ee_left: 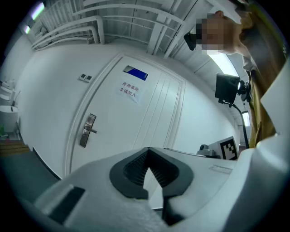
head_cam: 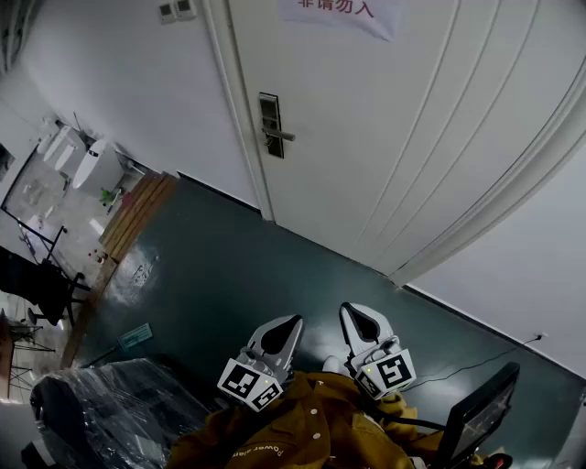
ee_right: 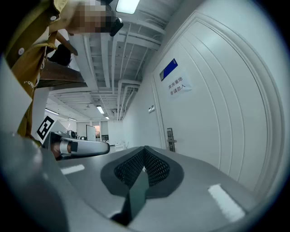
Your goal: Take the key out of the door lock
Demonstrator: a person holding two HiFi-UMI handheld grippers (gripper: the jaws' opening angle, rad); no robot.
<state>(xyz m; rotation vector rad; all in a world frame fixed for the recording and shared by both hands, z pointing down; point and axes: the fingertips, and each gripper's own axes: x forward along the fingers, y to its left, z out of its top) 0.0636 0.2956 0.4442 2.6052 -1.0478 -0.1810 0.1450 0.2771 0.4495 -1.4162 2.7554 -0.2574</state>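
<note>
A white door (head_cam: 366,128) stands shut ahead, with a dark metal lock plate and lever handle (head_cam: 269,125) near its left edge. The key is too small to make out. Both grippers hang low and far from the lock, close to a yellow jacket. My left gripper (head_cam: 289,324) is shut with nothing in it, and so is my right gripper (head_cam: 353,313) beside it. In the left gripper view the lock plate (ee_left: 87,131) shows far off beyond the left gripper (ee_left: 147,158). In the right gripper view the lock (ee_right: 170,139) lies past the right gripper (ee_right: 145,156).
A paper sign (head_cam: 343,11) hangs on the door and a wall switch (head_cam: 176,9) sits left of the frame. A plastic-wrapped black chair (head_cam: 101,412) stands at lower left, a black screen on a stand (head_cam: 481,412) at lower right. Dark green floor (head_cam: 238,266) lies between me and the door.
</note>
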